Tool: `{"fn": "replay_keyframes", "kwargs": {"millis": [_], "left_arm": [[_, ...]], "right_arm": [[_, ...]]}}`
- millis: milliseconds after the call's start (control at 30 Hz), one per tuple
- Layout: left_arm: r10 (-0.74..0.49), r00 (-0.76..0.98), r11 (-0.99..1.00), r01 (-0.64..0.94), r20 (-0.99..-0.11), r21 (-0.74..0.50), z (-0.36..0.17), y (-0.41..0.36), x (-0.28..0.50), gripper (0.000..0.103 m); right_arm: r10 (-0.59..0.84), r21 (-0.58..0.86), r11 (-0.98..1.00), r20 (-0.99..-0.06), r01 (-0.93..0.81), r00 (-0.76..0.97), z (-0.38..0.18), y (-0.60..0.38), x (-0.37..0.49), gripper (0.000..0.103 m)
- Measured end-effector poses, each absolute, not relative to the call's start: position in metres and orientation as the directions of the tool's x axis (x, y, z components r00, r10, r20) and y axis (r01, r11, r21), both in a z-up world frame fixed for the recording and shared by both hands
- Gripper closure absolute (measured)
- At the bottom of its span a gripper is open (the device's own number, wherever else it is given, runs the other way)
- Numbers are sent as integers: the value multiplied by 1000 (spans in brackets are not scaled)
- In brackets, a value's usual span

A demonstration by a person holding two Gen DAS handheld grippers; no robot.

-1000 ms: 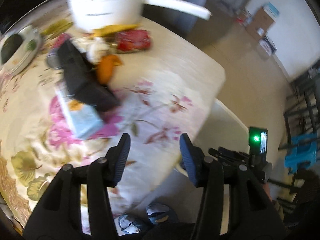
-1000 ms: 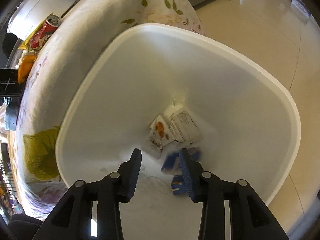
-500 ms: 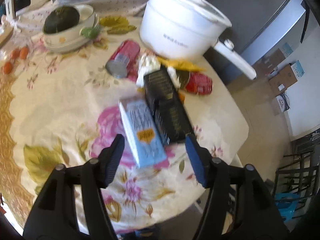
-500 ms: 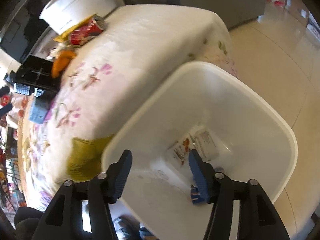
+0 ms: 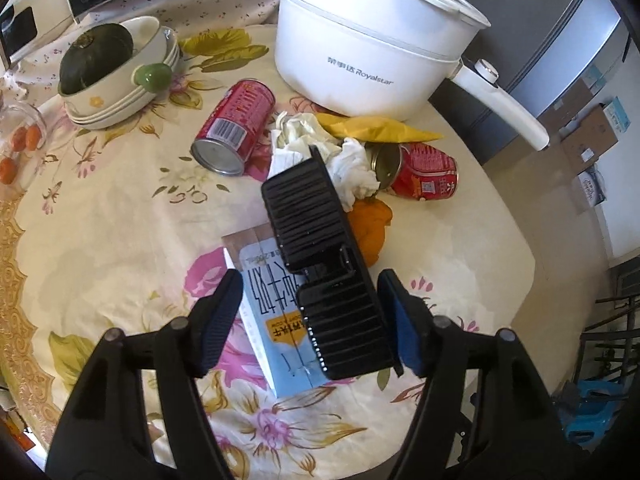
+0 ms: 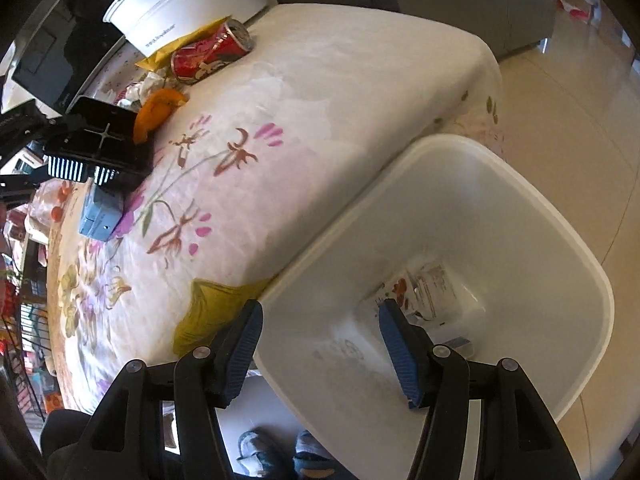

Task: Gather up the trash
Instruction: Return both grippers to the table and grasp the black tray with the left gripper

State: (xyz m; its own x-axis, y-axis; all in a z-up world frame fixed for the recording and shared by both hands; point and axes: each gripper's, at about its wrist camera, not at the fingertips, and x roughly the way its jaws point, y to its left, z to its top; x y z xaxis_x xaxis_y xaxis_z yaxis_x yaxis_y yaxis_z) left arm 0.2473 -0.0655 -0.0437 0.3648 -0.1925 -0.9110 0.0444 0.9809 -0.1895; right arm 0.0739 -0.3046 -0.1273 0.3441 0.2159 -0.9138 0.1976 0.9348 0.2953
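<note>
Since a second ago my left gripper (image 5: pixel 310 320) has swung from the table edge in over the pile of trash, and my right gripper (image 6: pixel 320 344) has risen out of the white bin (image 6: pixel 560 240), so the tablecloth (image 6: pixel 300 100) now fills much of its view.

My own black arms cut off the bottom of both views. In the left view the black tray (image 5: pixel 326 272) covers most of the blue carton (image 5: pixel 276 320) beneath it, so I read only part of the print. The tray also hides part of the orange peel (image 5: pixel 370 232) and the crumpled tissues (image 5: pixel 352 168). The bottom of the bin is pale and hazy; I make out a printed wrapper (image 6: pixel 424 288) there, and a blue scrap partly behind my right finger.

The trash lies on the table in front of the white pot (image 5: pixel 372 48): two red cans (image 5: pixel 234 124) on their sides, a yellow wrapper (image 5: pixel 376 128), tissues, peel, carton and tray. The tray is ribbed and glossy, tilted across the carton.

My left jaws are closing, with the tray and carton showing between them; whether the pads touch yet I cannot tell for sure, and they look clear of both. My right jaws stand released, gripping nothing, above the bin's near rim.
</note>
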Motion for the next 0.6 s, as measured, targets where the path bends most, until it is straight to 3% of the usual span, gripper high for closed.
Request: {"fn": "replay_keyframes", "kwargs": {"millis": [67,133,267,300,467,600], "left_arm": [[-214,356,976,31,-909,-218,-46,-60,247,66],[-225,355,971,10,-907,-237,-47,-53,245,70],[-250,378,962,-7,-891,-273,-43,-39,235,71],[-268,388,956,-9,-882,-294,-39,-33,231,71],[-315,414,937,-4,-854,-348,-30,-16,216,71],[-368,423,916,10,-828,-402,-27,-2,205,71]], "right_arm": [[230,311,932,-906,188,355,-122,-302,79,41],[248,329,928,-896,174,369,-117,-298,86,41],[295,374,916,-873,144,388,-108,-288,109,40],[283,362,918,-884,162,371,-108,-287,116,32],[225,293,932,-928,212,296,-108,-282,132,32],[83,153,968,-942,197,325,-79,-276,125,33]]}}
